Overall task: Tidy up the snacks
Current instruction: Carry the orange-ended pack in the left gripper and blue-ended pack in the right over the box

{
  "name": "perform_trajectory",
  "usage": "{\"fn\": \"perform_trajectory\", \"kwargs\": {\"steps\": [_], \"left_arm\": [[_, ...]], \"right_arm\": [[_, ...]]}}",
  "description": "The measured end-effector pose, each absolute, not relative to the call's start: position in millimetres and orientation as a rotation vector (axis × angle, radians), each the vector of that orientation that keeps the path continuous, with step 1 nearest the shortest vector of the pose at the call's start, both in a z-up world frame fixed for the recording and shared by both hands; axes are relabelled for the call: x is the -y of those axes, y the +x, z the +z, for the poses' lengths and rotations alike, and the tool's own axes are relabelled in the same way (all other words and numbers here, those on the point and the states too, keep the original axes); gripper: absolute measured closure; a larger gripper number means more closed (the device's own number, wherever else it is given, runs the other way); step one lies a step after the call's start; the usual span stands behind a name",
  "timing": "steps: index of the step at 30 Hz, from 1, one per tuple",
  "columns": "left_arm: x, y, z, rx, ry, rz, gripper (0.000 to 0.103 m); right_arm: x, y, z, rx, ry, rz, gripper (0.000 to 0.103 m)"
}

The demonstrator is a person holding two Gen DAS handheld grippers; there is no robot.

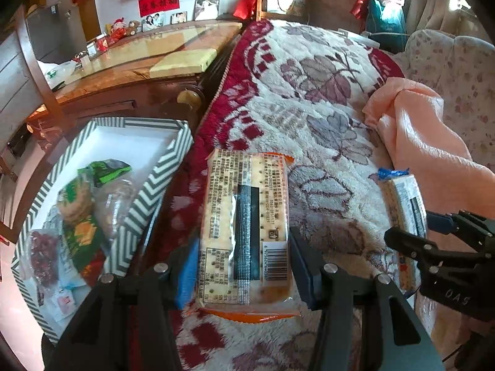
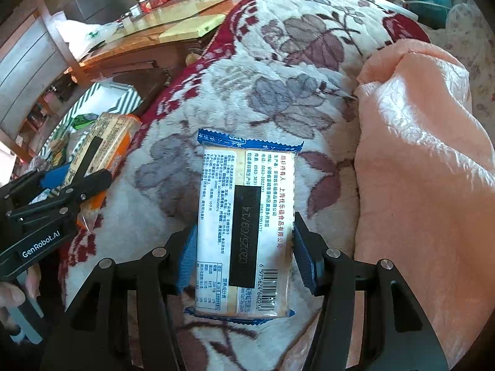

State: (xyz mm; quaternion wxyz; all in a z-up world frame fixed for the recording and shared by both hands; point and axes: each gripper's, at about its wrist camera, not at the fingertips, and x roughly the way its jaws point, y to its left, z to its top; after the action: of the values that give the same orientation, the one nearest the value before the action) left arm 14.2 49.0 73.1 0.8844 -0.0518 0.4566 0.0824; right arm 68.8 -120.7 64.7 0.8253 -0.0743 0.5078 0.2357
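Note:
My left gripper point(image 1: 244, 266) is shut on an orange-edged cracker pack point(image 1: 246, 228), held over the floral blanket point(image 1: 309, 108). My right gripper point(image 2: 244, 256) is shut on a blue-edged cracker pack point(image 2: 246, 225), held over the same blanket. Each pack and gripper shows in the other view: the blue pack point(image 1: 405, 216) at right in the left wrist view, the orange pack point(image 2: 102, 145) at left in the right wrist view. A striped box point(image 1: 151, 191) at left holds several snack packets point(image 1: 80, 216).
A wooden table point(image 1: 139, 58) with photos and small items stands behind the box. A peach cloth point(image 2: 417, 170) is bunched on the blanket at right. A yellow cushion point(image 1: 182, 61) lies on the table edge.

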Motion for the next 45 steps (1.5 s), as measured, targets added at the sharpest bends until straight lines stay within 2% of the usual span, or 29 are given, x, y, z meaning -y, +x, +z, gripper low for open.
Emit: {"fn": "perform_trajectory", "kwargs": {"steps": [22,36,45], "left_arm": [[-147,-40,98,-0.877,-0.2,0.37,0.047],[-230,-78,86,-0.877,-0.331,0.536,0.047],[-253,-76,70,-0.898,-0.376,0.573,0.047]], "right_arm": [[-9,43,101,-1.013,-0.314,0.723,0.048],[-113,27,110,-0.992,-0.431,0.878,0.048],[-162,24,102,-0.99,-0.511,0.925,0.048]]}}
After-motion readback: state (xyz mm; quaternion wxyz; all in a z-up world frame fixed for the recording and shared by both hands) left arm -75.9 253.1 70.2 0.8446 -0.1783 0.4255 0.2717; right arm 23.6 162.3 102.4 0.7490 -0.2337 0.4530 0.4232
